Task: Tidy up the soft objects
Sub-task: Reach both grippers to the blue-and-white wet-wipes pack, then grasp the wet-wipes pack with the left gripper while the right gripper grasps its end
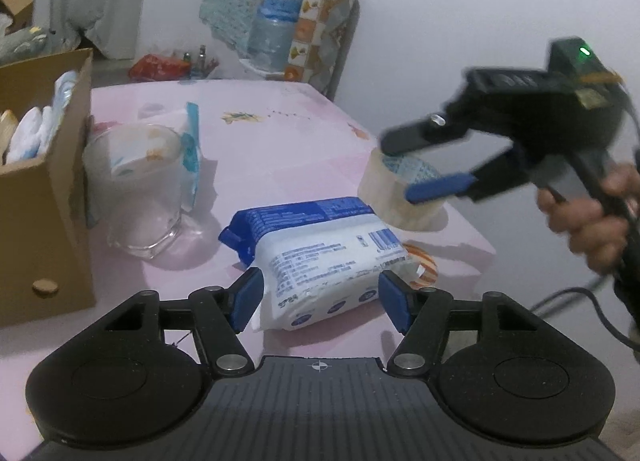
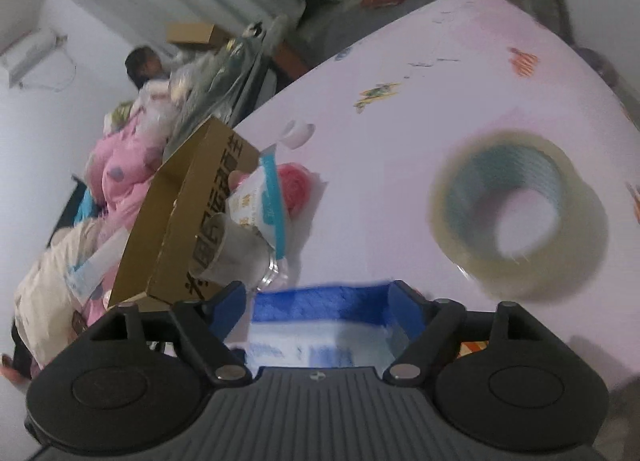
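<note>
The blue-and-white soft pack lies flat on the pink table, bracketed by the left gripper, whose pads appear to rest against its sides; a firm squeeze cannot be confirmed. The right gripper is seen with jaws spread and empty above the tape roll, just beside the pack. The cardboard box stands to the left, a glass before it. If lifted loosely, the pack could slip out, or the glass could be struck en route.
</note>
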`<control>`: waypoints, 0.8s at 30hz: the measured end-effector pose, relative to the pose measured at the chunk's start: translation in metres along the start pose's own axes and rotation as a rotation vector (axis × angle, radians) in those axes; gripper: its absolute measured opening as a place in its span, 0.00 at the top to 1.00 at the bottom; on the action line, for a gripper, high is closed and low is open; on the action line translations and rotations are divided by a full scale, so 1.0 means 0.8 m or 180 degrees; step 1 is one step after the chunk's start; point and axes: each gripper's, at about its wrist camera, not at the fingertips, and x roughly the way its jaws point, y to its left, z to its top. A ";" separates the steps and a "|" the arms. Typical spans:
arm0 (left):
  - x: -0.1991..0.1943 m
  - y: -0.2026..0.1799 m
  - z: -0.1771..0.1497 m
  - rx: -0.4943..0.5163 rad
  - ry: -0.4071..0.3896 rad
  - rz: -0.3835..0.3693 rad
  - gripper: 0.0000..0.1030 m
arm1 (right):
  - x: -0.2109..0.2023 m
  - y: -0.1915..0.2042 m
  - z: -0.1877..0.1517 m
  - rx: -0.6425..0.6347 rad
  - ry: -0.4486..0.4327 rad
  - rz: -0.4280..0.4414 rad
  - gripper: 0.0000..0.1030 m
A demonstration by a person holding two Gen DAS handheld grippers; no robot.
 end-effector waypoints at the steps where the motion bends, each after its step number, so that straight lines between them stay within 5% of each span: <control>1: 0.003 -0.002 0.000 0.0021 0.0027 0.0028 0.35 | 0.000 -0.007 -0.008 0.0058 -0.0006 0.0001 0.33; 9: 0.024 -0.008 0.002 0.0051 0.0193 0.0161 0.32 | 0.044 -0.054 -0.033 0.0432 0.0181 0.0235 0.33; 15: 0.032 -0.013 0.003 0.0043 0.0210 0.0169 0.28 | 0.067 -0.043 -0.037 0.0417 0.0304 0.0559 0.32; 24: 0.033 -0.019 0.002 -0.0003 0.0260 0.0120 0.23 | 0.019 -0.012 -0.038 0.0153 0.0058 0.0763 0.35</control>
